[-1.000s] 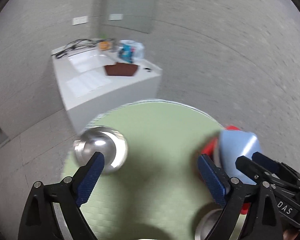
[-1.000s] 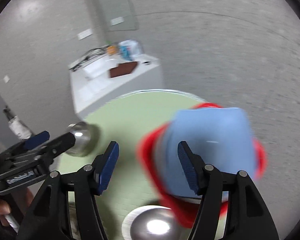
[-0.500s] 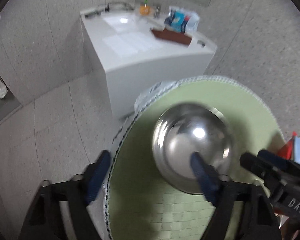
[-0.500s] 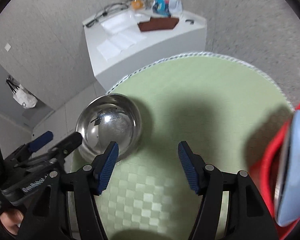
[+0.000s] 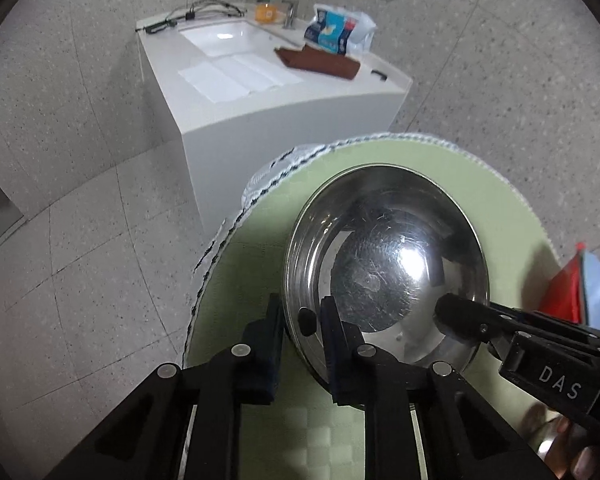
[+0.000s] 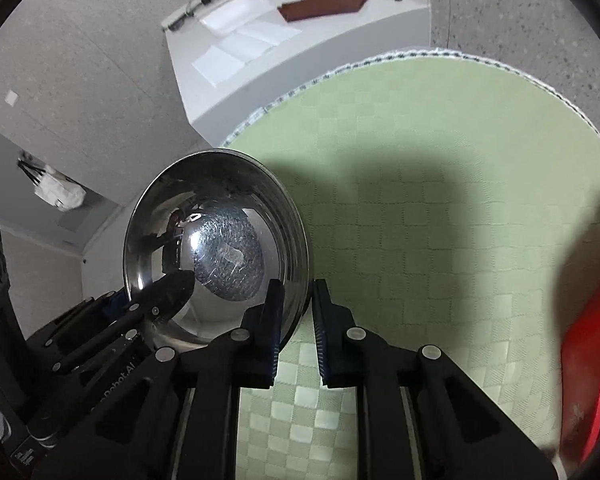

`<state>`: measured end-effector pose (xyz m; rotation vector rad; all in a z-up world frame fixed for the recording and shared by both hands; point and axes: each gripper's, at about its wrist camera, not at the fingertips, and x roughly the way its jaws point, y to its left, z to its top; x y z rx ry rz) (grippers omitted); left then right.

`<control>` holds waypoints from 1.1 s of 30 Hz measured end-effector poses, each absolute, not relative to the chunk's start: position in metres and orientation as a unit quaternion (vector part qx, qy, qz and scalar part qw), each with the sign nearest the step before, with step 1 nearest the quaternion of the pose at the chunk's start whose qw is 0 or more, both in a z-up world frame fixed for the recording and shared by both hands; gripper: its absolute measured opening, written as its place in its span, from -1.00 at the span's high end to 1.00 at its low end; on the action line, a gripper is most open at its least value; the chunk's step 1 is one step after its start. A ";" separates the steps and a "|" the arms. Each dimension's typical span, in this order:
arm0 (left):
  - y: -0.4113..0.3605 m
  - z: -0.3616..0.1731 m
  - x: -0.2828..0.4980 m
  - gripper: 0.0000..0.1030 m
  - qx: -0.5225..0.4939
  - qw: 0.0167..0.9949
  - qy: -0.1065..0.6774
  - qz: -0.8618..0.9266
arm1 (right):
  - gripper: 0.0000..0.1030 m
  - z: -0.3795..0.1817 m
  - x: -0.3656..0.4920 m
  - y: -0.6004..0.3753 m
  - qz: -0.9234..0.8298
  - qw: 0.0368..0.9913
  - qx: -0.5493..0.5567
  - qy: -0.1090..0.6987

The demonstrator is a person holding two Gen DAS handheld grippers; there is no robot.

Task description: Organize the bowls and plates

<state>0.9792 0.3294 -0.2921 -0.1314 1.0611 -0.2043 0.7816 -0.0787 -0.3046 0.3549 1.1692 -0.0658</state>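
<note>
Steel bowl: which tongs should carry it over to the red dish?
Right, probably. The right tongs and left tongs both pinch the steel bowl by its rim, but the right pair holds the side nearer the red dish.

speckled grey floor (image 5: 80, 240), white counter (image 5: 260, 92), sink (image 5: 224, 36)

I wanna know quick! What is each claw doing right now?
Left claw: closed, pinching the rim of the steel bowl.
Right claw: closed, pinching the opposite rim of the same bowl.
</note>
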 end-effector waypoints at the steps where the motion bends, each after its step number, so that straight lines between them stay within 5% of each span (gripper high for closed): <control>1: 0.327 -0.287 0.972 0.73 -0.064 0.860 0.497 -0.097 | 0.72 -0.297 0.774 -0.079 -0.027 0.823 0.166 0.542; 15: 0.287 -0.207 0.779 0.73 -0.073 0.916 0.390 -0.063 | 0.72 -0.185 0.619 -0.065 0.036 0.881 0.124 0.454; 25: 0.259 -0.212 0.647 0.72 -0.083 0.909 0.407 -0.026 | 0.71 -0.207 0.526 -0.044 0.059 0.876 0.069 0.474; 33: 0.245 -0.234 0.641 0.72 -0.076 0.891 0.447 -0.012 | 0.71 -0.251 0.512 -0.041 0.058 0.856 0.054 0.510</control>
